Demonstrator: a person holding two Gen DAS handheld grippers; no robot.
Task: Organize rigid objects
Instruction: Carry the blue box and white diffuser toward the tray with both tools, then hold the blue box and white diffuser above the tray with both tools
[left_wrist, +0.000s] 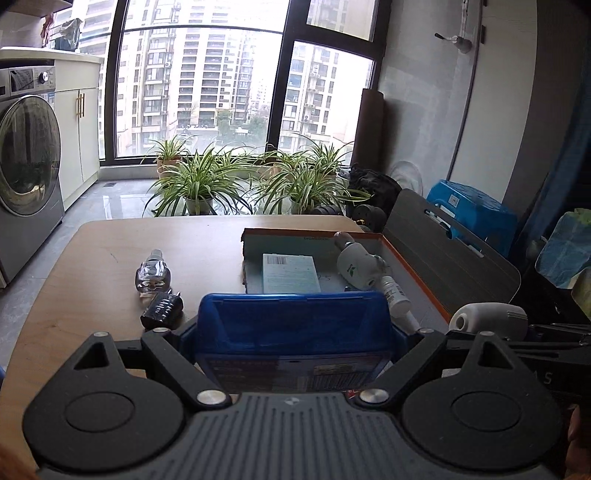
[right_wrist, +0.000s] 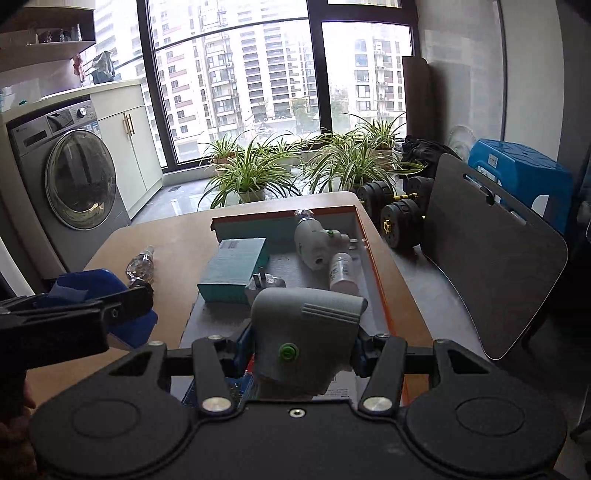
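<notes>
My left gripper (left_wrist: 293, 332) is shut on a blue plastic box (left_wrist: 291, 325), held above the table's near edge, left of the tray; it shows in the right wrist view (right_wrist: 92, 291) too. My right gripper (right_wrist: 301, 343) is shut on a grey device with a green button (right_wrist: 303, 328), held over the near end of the orange-rimmed tray (right_wrist: 376, 258). The tray (left_wrist: 413, 266) holds a teal box (right_wrist: 236, 269), a white device (right_wrist: 314, 240), a small white bottle (right_wrist: 341, 275) and a white plug (right_wrist: 264, 282). A clear bottle (left_wrist: 153, 273) and a black plug (left_wrist: 162, 310) lie on the table left of the tray.
The wooden table (left_wrist: 110, 258) has a dark chair back (right_wrist: 495, 258) at its right. Dumbbells (right_wrist: 399, 221), potted plants (right_wrist: 251, 173), a blue stool (right_wrist: 517, 166) and a washing machine (right_wrist: 74, 177) stand beyond it.
</notes>
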